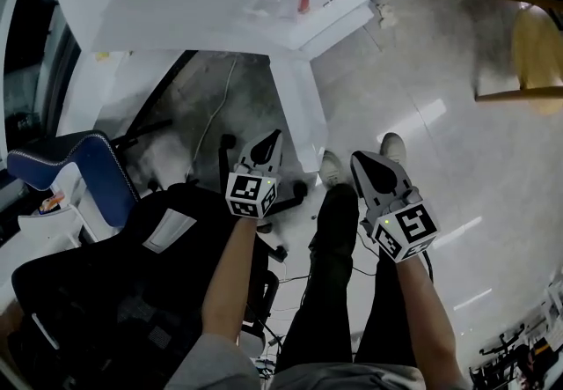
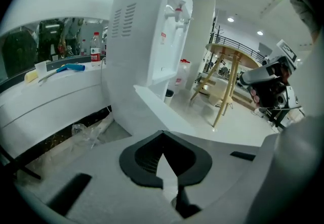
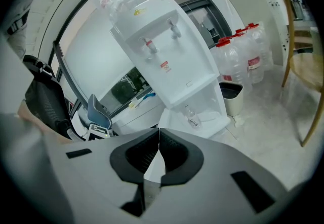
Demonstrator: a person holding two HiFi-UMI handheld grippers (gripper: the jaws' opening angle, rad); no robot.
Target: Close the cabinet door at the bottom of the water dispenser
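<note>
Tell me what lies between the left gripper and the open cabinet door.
Nothing stands there. In the left gripper view the door lies just ahead of the shut left gripper. The head view shows only floor under the gap.

left gripper (image 1: 272, 140): grey shell, black ribbed jaw pads, white left cube (image 1: 252, 195) printed with black square markers. right gripper (image 1: 361, 161): same build, right cube (image 1: 406, 231) alike. person: grey sleeve (image 1: 207, 366), black trousers (image 1: 330, 291), pale shoes (image 1: 332, 170).
</note>
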